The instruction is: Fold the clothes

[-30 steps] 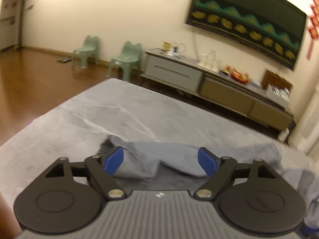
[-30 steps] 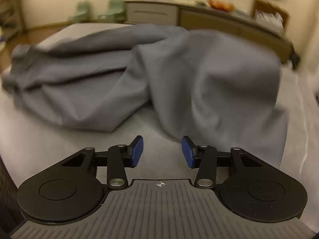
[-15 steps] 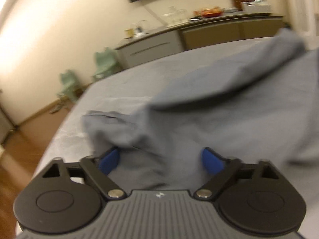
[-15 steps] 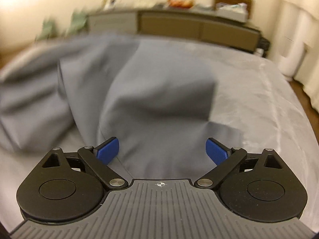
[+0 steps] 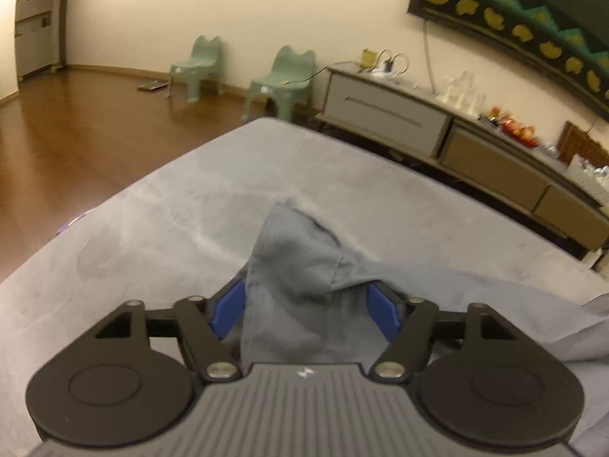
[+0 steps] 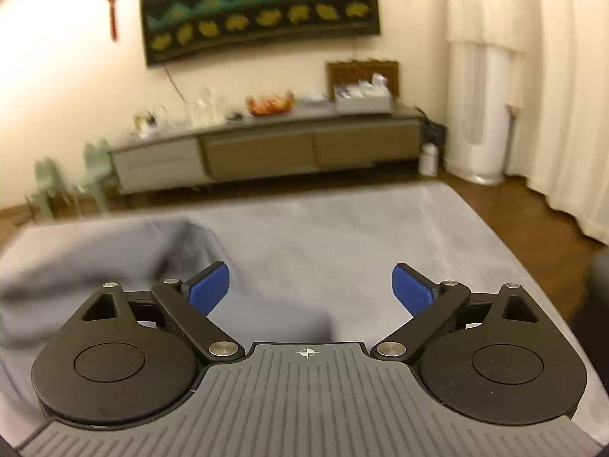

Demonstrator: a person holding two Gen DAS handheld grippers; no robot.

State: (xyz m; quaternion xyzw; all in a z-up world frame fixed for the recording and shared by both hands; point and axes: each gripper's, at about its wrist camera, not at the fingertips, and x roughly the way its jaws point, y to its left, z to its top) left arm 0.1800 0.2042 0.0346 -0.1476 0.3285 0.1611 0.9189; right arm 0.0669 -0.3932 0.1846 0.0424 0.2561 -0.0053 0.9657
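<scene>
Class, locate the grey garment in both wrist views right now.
In the left wrist view the grey garment bunches between the open left gripper's fingers; in the right wrist view it lies left of the right gripper, on the grey bed cover.

Ahead of the right gripper (image 6: pixel 310 289), jaws spread wide, only bare grey velvety bed cover (image 6: pixel 342 228) as far as the far edge and the right edge; open passage there. To its left, blocked by a raised, blurred heap of grey-blue woven garment (image 6: pixel 95 255), touching the left pad. Between the pads of the left gripper (image 5: pixel 304 308), filled by a peaked fold of the same cloth (image 5: pixel 300 262); more cloth trailing off right. Left of and beyond that peak, flat open cover. Past the bed, a long low grey and tan sideboard (image 6: pixel 266 148) and two pale green plastic chairs (image 5: pixel 281 80).
</scene>
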